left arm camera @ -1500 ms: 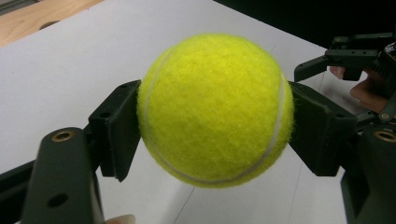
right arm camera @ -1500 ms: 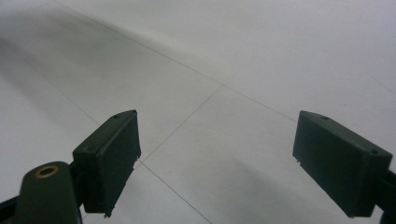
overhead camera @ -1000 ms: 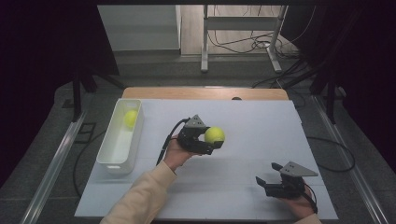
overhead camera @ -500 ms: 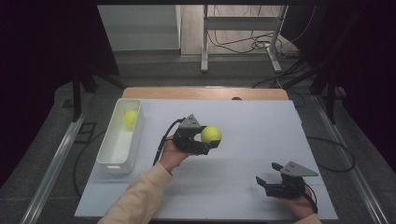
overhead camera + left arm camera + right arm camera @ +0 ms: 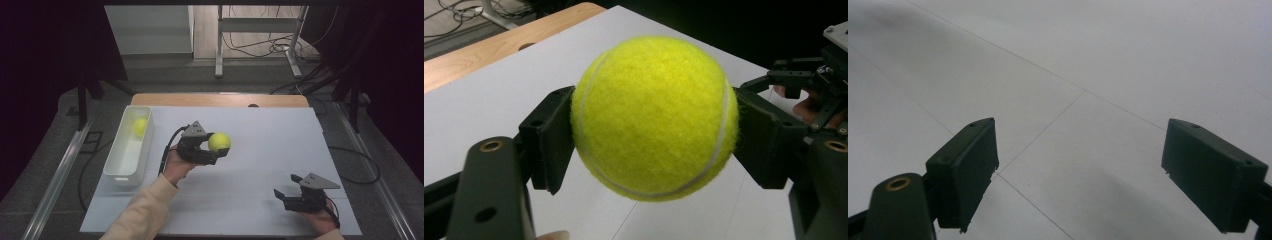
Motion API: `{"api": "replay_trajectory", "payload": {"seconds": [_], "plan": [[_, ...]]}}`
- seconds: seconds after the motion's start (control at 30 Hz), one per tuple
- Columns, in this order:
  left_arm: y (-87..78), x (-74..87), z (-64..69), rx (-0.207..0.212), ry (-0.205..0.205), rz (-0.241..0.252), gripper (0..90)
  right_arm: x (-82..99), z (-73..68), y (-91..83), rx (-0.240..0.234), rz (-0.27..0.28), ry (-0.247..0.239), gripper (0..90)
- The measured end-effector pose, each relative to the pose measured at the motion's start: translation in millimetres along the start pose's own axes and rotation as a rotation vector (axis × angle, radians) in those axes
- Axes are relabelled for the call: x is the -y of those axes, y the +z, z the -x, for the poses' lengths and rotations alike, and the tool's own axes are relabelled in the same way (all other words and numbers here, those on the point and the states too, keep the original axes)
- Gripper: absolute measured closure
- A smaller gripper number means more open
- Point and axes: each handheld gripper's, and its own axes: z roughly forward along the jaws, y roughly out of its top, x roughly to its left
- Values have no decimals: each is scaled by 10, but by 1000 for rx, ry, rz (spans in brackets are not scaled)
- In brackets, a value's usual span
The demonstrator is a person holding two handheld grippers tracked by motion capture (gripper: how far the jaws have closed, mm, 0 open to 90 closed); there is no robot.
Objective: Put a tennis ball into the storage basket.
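Clearly mid-carry: left gripper (image 5: 216, 150) pinching a fuzzy yellow-green tennis ball (image 5: 219, 142) across its widest part, one black pad (image 5: 549, 140) pressed to each side, so no rolling out. Held clear of the white table sheet (image 5: 260, 130), nothing under the ball but air, judging from the gap seen below it in the left gripper view. Beyond the wrist side of those fingers, a white oblong plastic bin (image 5: 116, 172) with a second yellow-green tennis ball (image 5: 139, 126) lying at its far end; probably the drop point, hence the lift rather than a push along the sheet. Right gripper (image 5: 284, 196) parked low over bare sheet, well apart from the held ball, fingers (image 5: 965, 170) spread wide with nothing between them. Likely kept aside to leave the path to the bin free. Grip looks centred; a slip seems unlikely unless the squeeze loosens.
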Motion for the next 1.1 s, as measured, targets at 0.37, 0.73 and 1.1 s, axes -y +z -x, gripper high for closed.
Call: {"api": "replay_trajectory", "payload": {"seconds": [0.37, 0.73, 1.1], "plan": [[-125, 25, -44, -21, -14, 15, 257, -1, 2, -5, 1, 4, 0, 153], [-254, 47, -122, -56, -26, 33, 257, -1, 3, -8, 2, 4, 1, 154], [-399, 60, -219, -94, -37, 45, 257, -4, 0, -8, 3, 3, -2, 154]]}}
